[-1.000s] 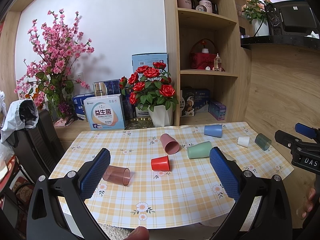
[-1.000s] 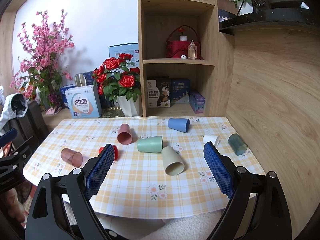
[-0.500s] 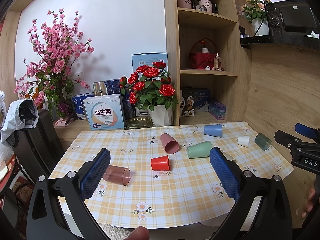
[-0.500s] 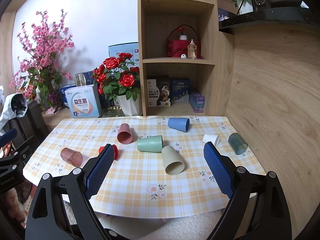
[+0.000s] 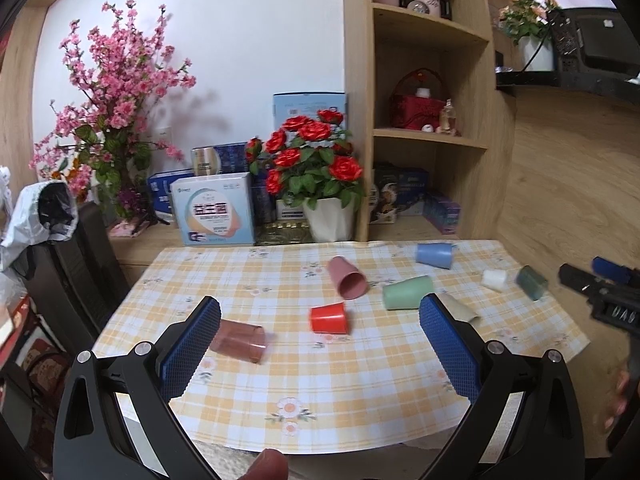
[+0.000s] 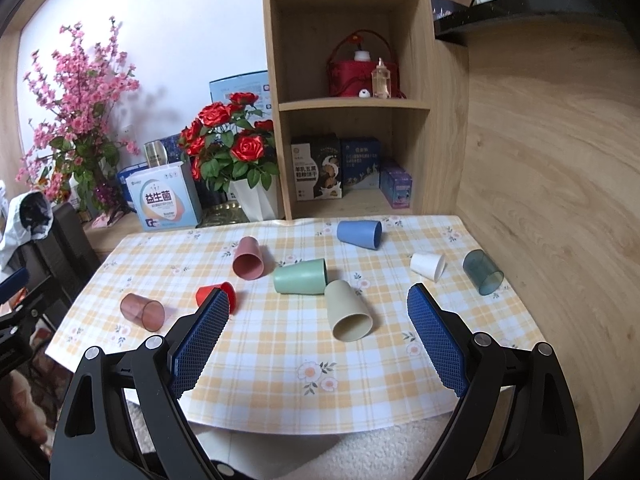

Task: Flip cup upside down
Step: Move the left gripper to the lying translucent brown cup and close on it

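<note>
Several cups lie on their sides on the checked tablecloth (image 6: 280, 360). In the right wrist view: a beige cup (image 6: 348, 310), a green cup (image 6: 300, 277), a pink cup (image 6: 248, 258), a blue cup (image 6: 359, 233), a white cup (image 6: 427, 265), a dark teal cup (image 6: 483, 272), a red cup (image 6: 210, 294) and a clear brown cup (image 6: 143, 311). My right gripper (image 6: 318, 330) is open and empty, above the table's front, near the beige cup. My left gripper (image 5: 320, 344) is open and empty, with the red cup (image 5: 328, 318) and brown cup (image 5: 239, 340) ahead of it.
A pot of red roses (image 6: 240, 160), boxes (image 6: 164, 202) and a wooden shelf unit (image 6: 352, 92) stand behind the table. A wooden wall (image 6: 552, 160) borders the right side. A dark chair (image 5: 68, 264) stands at the left. Pink blossoms (image 5: 116, 92) stand at the back left.
Both grippers have moved forward towards the table and tilted down; the cups look closer. Nothing on the table has moved.
</note>
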A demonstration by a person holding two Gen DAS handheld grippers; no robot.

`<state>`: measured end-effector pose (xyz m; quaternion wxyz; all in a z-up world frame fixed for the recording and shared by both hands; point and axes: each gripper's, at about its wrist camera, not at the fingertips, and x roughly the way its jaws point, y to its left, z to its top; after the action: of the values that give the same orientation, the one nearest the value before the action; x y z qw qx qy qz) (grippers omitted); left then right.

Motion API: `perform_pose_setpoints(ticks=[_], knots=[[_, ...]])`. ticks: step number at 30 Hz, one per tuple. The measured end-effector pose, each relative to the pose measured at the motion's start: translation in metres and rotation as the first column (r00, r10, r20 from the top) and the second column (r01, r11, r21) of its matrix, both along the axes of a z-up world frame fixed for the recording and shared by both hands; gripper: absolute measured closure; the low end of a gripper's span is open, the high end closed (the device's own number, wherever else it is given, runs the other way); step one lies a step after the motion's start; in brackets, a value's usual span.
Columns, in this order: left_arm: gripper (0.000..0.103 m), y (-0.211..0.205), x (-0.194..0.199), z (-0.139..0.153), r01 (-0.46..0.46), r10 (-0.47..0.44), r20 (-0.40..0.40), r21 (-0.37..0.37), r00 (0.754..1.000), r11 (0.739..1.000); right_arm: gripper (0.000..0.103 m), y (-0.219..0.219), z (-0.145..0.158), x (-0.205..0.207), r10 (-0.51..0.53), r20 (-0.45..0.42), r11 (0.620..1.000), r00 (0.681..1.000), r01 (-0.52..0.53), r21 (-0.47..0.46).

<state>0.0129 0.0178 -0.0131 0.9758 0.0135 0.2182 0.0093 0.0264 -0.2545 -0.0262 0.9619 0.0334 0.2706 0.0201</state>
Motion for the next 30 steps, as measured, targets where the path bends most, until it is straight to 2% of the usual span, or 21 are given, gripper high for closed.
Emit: perform_pose_setpoints(ticks=[8, 13, 15, 17, 18, 22, 24, 28, 30], knots=[[0.006, 0.048, 0.035, -0.022, -0.116, 0.117, -0.085, 0.009, 0.989, 0.993, 0.015, -0.008, -0.019, 0.055, -0.033, -0.049, 0.999, 0.998, 0.033, 0.005], [0.006, 0.096, 0.065, -0.045, -0.211, 0.184, -0.224, -0.102, 0.957, 0.972, 0.015, -0.007, -0.039, 0.084, -0.030, -0.094, 0.999, 0.995, 0.032, 0.017], [0.006, 0.116, 0.076, -0.058, -0.257, 0.201, -0.292, -0.167, 0.935, 0.952, 0.015, -0.006, -0.049, 0.093, -0.028, -0.117, 0.999, 0.993, 0.031, 0.023], [0.006, 0.137, 0.087, -0.072, -0.309, 0.208, -0.357, -0.254, 0.911, 0.916, 0.015, -0.005, -0.057, 0.102, -0.026, -0.138, 0.999, 0.990, 0.030, 0.023], [0.006, 0.149, 0.092, -0.080, -0.343, 0.218, -0.383, -0.299, 0.898, 0.890, 0.015, -0.005, -0.061, 0.105, -0.025, -0.147, 0.999, 0.989, 0.029, 0.023], [0.006, 0.167, 0.108, -0.103, -0.437, 0.250, -0.467, -0.351, 0.848, 0.828, 0.015, -0.002, -0.079, 0.118, -0.018, -0.193, 1.000, 0.981, 0.022, 0.020], [0.006, 0.173, 0.119, -0.114, -0.467, 0.254, -0.503, -0.357, 0.826, 0.809, 0.015, -0.002, -0.086, 0.123, -0.018, -0.209, 1.000, 0.978, 0.022, 0.020], [0.006, 0.172, 0.142, -0.129, -0.483, 0.247, -0.539, -0.355, 0.805, 0.800, 0.015, -0.004, -0.098, 0.130, -0.023, -0.237, 0.999, 0.971, 0.030, 0.024], [0.006, 0.172, 0.153, -0.136, -0.496, 0.238, -0.562, -0.365, 0.792, 0.788, 0.015, -0.006, -0.102, 0.133, -0.027, -0.250, 0.999, 0.968, 0.035, 0.027]])
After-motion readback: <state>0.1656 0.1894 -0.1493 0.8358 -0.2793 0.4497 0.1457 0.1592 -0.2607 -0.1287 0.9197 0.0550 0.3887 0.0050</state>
